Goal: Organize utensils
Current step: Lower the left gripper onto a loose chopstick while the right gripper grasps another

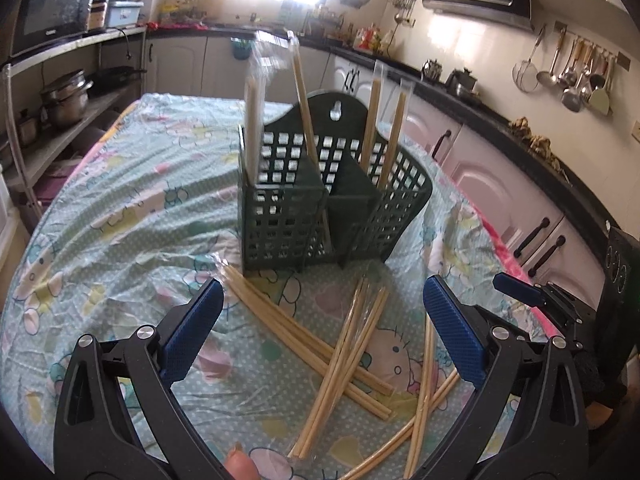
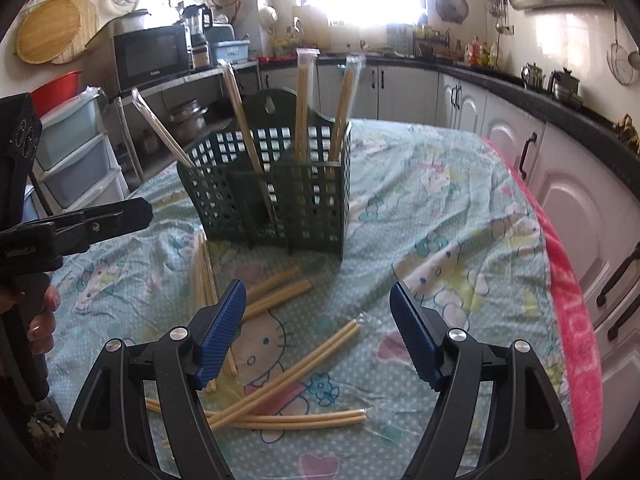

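Observation:
A dark green lattice utensil holder (image 1: 280,224) stands upright on the table, also in the right wrist view (image 2: 316,208). Several wrapped chopstick pairs (image 1: 304,96) stand in its compartments. Several more wrapped pairs (image 1: 344,356) lie loose on the cloth in front of it, also in the right wrist view (image 2: 304,364). My left gripper (image 1: 320,320) is open and empty, hovering above the loose pairs. My right gripper (image 2: 318,320) is open and empty above the same pile. The left gripper shows at the left edge of the right wrist view (image 2: 120,216).
The table carries a cartoon-print cloth (image 2: 440,208) with a pink towel (image 2: 576,320) along its right edge. Kitchen cabinets (image 1: 500,184) run along the right, a shelf with pots (image 1: 64,100) and a microwave (image 2: 152,54) on the left.

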`<state>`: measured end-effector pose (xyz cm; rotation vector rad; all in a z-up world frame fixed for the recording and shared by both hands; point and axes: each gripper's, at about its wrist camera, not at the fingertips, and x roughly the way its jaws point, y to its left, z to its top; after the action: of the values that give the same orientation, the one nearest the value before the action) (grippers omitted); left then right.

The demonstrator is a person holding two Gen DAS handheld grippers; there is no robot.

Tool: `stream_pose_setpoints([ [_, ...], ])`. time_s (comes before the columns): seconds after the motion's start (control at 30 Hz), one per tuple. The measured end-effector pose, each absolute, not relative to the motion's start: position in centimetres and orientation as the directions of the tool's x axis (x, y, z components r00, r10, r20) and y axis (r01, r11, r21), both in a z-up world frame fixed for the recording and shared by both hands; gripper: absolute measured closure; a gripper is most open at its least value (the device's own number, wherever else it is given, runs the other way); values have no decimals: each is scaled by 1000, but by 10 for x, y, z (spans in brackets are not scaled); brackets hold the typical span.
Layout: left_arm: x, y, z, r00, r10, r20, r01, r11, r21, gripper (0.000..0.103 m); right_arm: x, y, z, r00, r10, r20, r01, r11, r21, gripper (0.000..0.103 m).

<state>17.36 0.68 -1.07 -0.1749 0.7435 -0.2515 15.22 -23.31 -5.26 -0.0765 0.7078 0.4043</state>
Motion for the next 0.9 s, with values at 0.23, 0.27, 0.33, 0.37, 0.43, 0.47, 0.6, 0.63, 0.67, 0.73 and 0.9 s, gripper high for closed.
stream_pose_setpoints([
  [0.23, 193, -11, -29, 642, -299, -706, 203, 954, -220, 35, 161, -236, -71, 632, 333, -700, -376, 921, 99, 31],
  [0.27, 196, -14, -32, 631, -298, -716, 210, 955, -211, 38, 162, -236, -73, 624, 332, -707, -373, 922, 103, 32],
  [0.33, 201, -18, -38, 608, -300, -735, 223, 953, -205, 45, 165, -236, -77, 609, 329, -721, -369, 923, 109, 36],
  [0.37, 205, -21, -42, 593, -301, -747, 229, 952, -201, 47, 166, -236, -79, 604, 328, -726, -368, 923, 110, 37],
  [0.43, 210, -25, -48, 572, -303, -763, 241, 950, -196, 53, 168, -237, -82, 595, 324, -736, -361, 925, 116, 39],
  [0.47, 212, -27, -52, 559, -301, -772, 248, 950, -191, 54, 169, -237, -83, 589, 325, -740, -359, 925, 121, 41],
  [0.6, 221, -33, -64, 524, -295, -799, 268, 948, -174, 64, 172, -238, -88, 577, 320, -752, -353, 927, 124, 45],
  [0.63, 223, -35, -65, 519, -294, -803, 271, 947, -172, 66, 172, -238, -88, 575, 320, -753, -351, 928, 127, 45],
  [0.67, 226, -37, -68, 507, -298, -809, 276, 945, -174, 67, 173, -239, -89, 573, 320, -754, -349, 928, 129, 45],
  [0.73, 229, -40, -71, 492, -304, -816, 285, 942, -178, 70, 174, -240, -90, 571, 317, -757, -346, 929, 129, 46],
  [0.9, 237, -52, -81, 453, -298, -840, 315, 935, -162, 76, 178, -241, -94, 558, 311, -769, -337, 932, 133, 50],
])
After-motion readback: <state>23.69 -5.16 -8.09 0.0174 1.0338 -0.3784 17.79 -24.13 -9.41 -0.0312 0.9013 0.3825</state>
